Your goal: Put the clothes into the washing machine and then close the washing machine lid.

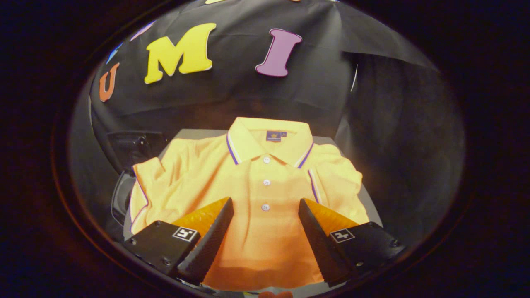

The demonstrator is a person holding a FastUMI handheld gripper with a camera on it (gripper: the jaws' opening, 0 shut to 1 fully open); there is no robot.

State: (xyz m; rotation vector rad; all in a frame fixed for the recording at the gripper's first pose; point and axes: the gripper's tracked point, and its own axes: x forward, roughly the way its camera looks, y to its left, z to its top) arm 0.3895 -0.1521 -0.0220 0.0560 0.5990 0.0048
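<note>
Gripper view has my tongs (266, 215) spread wide over the polo shirt (256, 182), holding nothing, fingers straddling its button placket, I judge so that a pinch gathers the front. It lies folded flat on the grey bench (194, 134), yellow, with a striped collar and three white buttons.

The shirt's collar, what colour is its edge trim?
Purple and white stripes on the yellow collar, clearest in the gripper view.
</note>
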